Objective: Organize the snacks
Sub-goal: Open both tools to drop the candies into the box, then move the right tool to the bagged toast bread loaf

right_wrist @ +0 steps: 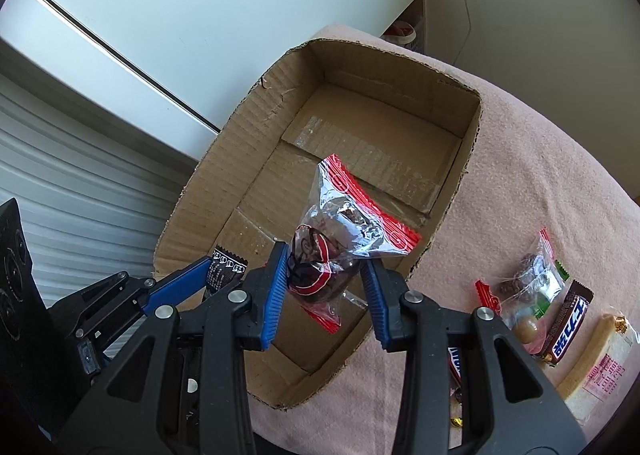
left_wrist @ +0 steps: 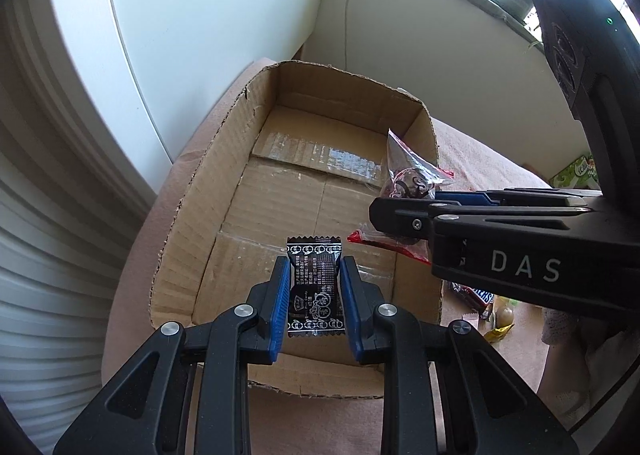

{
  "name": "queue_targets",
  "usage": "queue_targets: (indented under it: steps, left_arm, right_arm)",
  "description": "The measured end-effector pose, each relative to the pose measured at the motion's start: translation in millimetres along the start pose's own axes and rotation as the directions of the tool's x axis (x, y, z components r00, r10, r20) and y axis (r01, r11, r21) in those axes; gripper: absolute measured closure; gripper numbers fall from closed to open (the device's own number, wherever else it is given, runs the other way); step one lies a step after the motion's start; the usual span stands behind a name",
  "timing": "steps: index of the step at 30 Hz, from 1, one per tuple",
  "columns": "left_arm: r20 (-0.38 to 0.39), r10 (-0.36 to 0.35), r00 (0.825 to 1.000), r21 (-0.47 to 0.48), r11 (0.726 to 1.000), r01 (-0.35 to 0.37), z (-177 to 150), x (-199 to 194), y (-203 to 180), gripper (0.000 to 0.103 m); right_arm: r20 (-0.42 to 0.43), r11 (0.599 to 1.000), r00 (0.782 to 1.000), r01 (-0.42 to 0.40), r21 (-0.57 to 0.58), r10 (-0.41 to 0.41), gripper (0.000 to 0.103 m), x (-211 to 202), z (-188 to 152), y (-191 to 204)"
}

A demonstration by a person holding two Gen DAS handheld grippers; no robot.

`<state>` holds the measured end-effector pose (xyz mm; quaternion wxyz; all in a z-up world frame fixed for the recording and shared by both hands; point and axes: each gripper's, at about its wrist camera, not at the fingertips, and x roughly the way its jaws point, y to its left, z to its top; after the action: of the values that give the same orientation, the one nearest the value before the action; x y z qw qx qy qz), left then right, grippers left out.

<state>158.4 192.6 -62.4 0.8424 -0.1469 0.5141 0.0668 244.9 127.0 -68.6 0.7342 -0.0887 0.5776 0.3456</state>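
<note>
While my left gripper [left_wrist: 314,295] pinches the black candy packet [left_wrist: 316,287] flat between its blue pads [left_wrist: 280,307], my right gripper [right_wrist: 326,287] is clamped on the dark sweet inside a clear red-edged bag [right_wrist: 348,223]; both hang over the open cardboard box [right_wrist: 256,127] just ahead of the fingers. I judge both to be very light, so weight is no worry, but the film looks slick and crinkly. The black packet seems stiff enough to hold by its side edges. The bag is floppy, so gripping the firm lump rather than the loose film looks safest. Off to the right of my right gripper, more wrapped snacks [right_wrist: 568,327] lie on the pink cloth [right_wrist: 540,159].
</note>
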Motion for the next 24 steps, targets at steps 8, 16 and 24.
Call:
queue_targets:
  steps: [8, 16, 24]
  left_arm:
    - [0.002, 0.008, 1.0, 0.002, 1.0, -0.008, 2.5, -0.4, -2.8, 0.056]
    - [0.011, 0.012, 1.0, 0.002, 1.0, -0.012, 2.8, -6.9, -9.4, 0.055]
    - [0.028, -0.003, 1.0, 0.065, 0.998, 0.001, 3.0, -14.3, -43.5, 0.055]
  right_arm:
    - [-0.002, 1.0, 1.0, 0.003, 0.001, -0.003, 0.061, 1.6, -1.0, 0.9]
    - [0.033, 1.0, 0.999, 0.017, 0.019, -0.018, 0.048, -18.5, -5.2, -12.5]
    - [0.073, 0.996, 0.996, 0.054, 0.069, -0.059, 0.035, -46.2, -22.8, -45.7]
